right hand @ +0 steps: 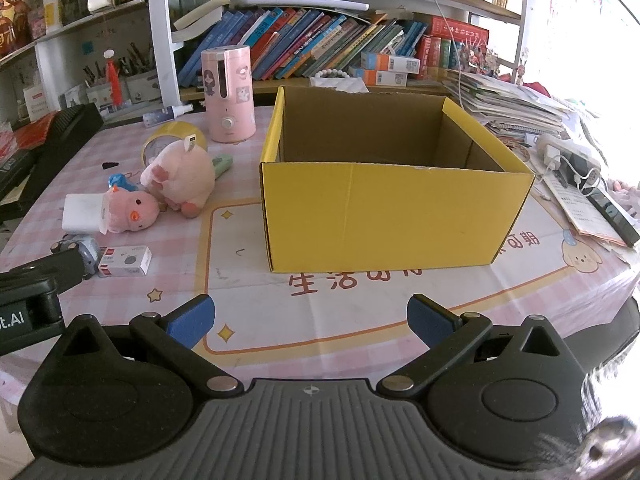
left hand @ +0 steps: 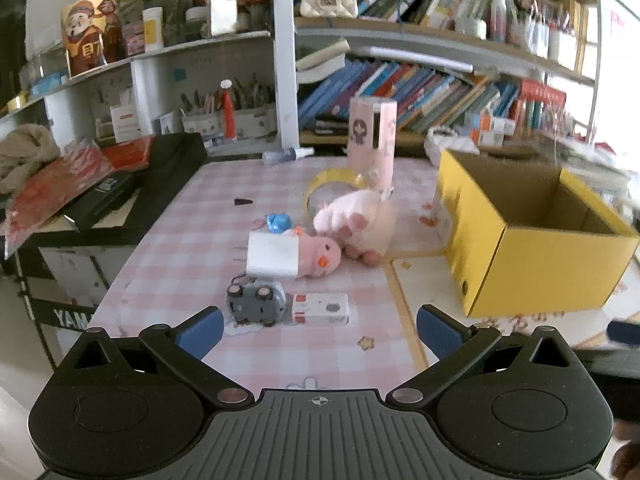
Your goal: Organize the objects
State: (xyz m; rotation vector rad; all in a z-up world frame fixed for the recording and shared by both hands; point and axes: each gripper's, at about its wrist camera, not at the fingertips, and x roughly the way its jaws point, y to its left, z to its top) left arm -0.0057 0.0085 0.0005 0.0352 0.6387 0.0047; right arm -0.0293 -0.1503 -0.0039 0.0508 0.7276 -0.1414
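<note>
From your left wrist: the left hand-held gripper (left hand: 320, 330) hangs wide and empty over the tabletop's (left hand: 168, 248) near edge, toy car (left hand: 256, 303) and small white box (left hand: 320, 309) just ahead, nothing sorted yet. From your right wrist: the right hand-held gripper (right hand: 310, 318) gapes, holding nothing, before the yellow box (right hand: 384, 212), apparently empty mid-tabletop.

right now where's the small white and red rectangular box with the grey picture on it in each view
Left wrist view: the small white and red rectangular box lies low centre, just beyond the open left gripper, right of the grey toy car.
Right wrist view: it lies at the left, beside the toy car, left of the open right gripper.
Shared landmark: the yellow cardboard box.
</note>
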